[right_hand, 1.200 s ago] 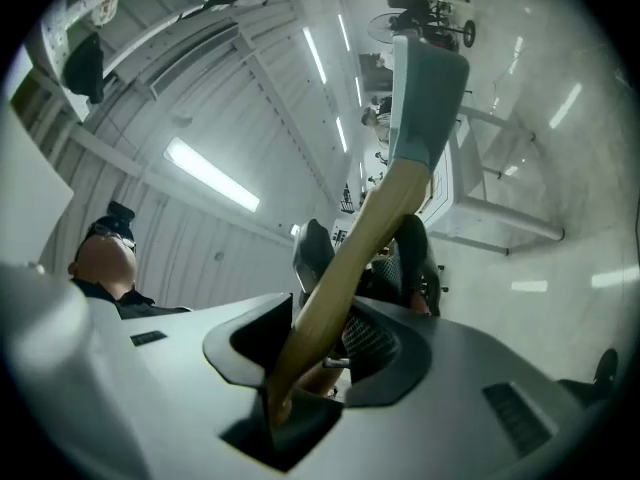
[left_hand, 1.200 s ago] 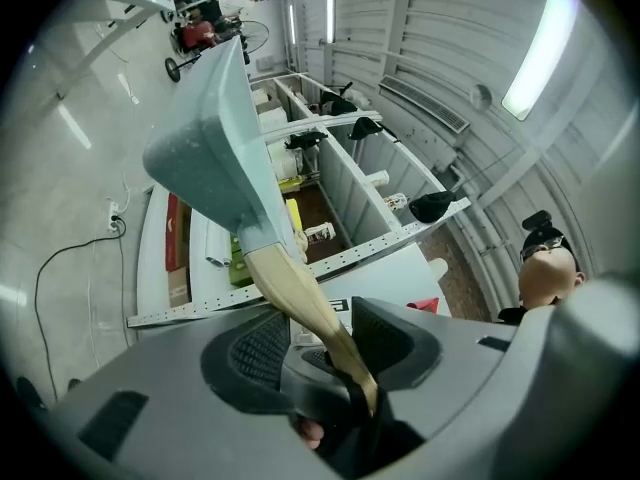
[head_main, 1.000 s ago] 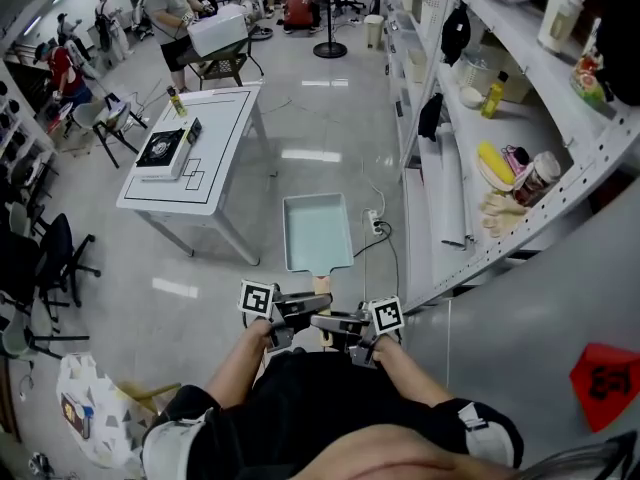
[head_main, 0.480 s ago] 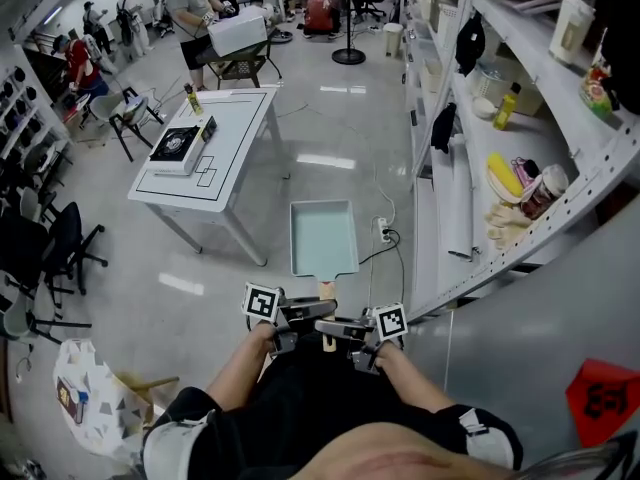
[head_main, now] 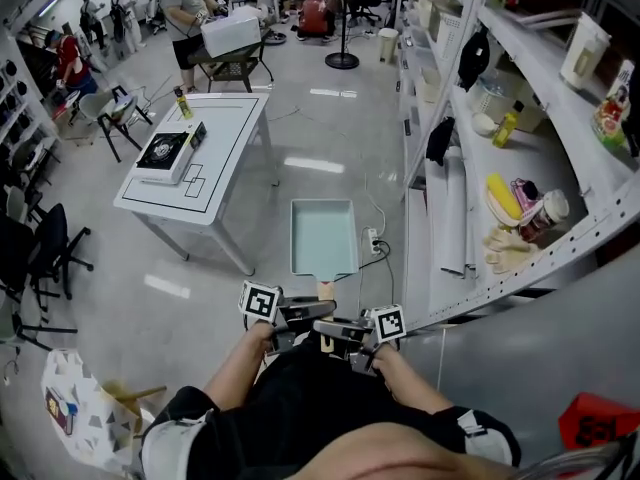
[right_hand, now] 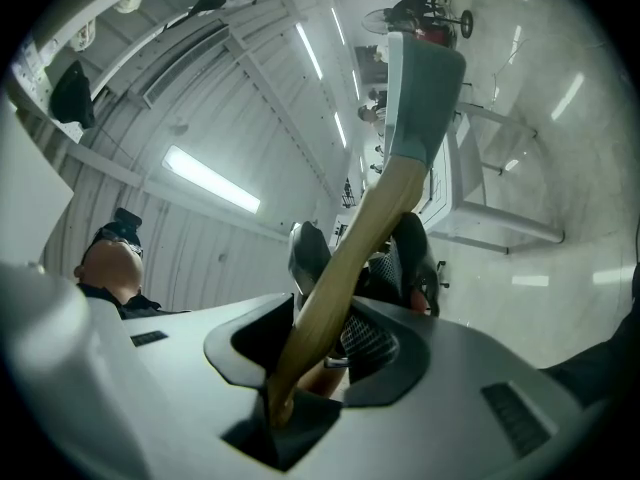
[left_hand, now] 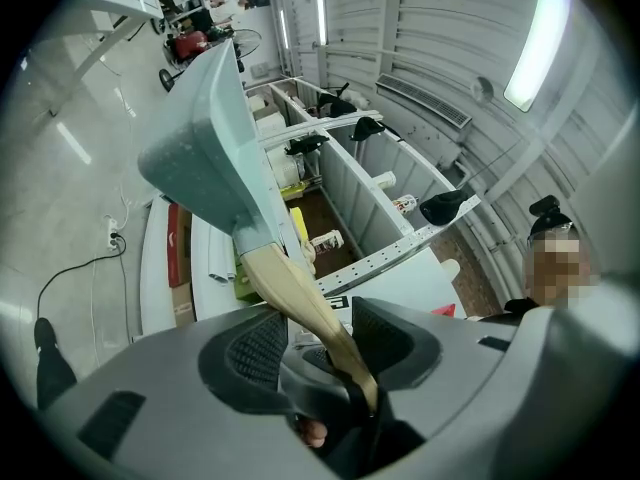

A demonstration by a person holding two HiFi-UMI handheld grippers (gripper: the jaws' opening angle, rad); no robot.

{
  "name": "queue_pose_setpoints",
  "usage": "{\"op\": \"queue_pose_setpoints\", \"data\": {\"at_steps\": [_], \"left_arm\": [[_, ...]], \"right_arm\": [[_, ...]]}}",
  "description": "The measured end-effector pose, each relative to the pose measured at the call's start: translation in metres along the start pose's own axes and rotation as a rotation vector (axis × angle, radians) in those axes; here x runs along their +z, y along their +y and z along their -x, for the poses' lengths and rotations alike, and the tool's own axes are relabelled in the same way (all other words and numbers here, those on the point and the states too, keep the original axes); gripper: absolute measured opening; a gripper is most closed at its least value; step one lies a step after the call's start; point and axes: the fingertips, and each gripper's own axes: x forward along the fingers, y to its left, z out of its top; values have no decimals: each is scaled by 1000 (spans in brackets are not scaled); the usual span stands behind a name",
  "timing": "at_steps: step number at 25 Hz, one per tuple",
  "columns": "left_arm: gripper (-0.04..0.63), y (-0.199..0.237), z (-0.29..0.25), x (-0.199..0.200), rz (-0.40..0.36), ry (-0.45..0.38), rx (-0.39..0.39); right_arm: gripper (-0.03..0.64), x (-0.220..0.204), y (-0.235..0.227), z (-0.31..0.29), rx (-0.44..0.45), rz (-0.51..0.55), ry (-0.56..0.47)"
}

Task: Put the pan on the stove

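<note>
Tongs first: the left tongs (left_hand: 320, 336) and right tongs (right_hand: 360, 268) are both clamped on the same handle (left_hand: 292, 290). One comes in from each side, with the ribbed black pads pressing the wood between them. Makes sense to me: that handle is a slim, rounded, slightly curved stick of pale wood, and the pan hanging off it is long. Two grips should stop it rolling or drooping.

The pan (head_main: 323, 236) is rectangular and pale teal with shallow straight walls, and its underside looks matte and a bit speckly in the left gripper view. It's up in the air, roughly level, sticking out ahead of the person in the middle of the head view, over the glossy grey floor (head_main: 320, 138).

Nowhere near done, I'd say. The stove (head_main: 162, 151), a small black-topped tabletop burner, sits near one edge of the white desk (head_main: 230, 148) at the upper left of the frame, well apart from the pan. The desk has black outlines marked on it. A metal shelf (head_main: 450, 198) full of odds and ends runs down the right side, so I'd guess the carry has to swing left, away from it.
</note>
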Motion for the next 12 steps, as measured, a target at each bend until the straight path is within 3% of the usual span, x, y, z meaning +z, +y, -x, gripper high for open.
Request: {"op": "queue_pose_setpoints", "data": {"at_steps": [6,12], "left_arm": [[206,35,-4,62,-54,36,16],[207,50,-7,132,-30,48,-45]], "right_arm": [[158,64,-25,-8,-42,30,-3],[156,136,-40,-23,-55,45,-23]]}}
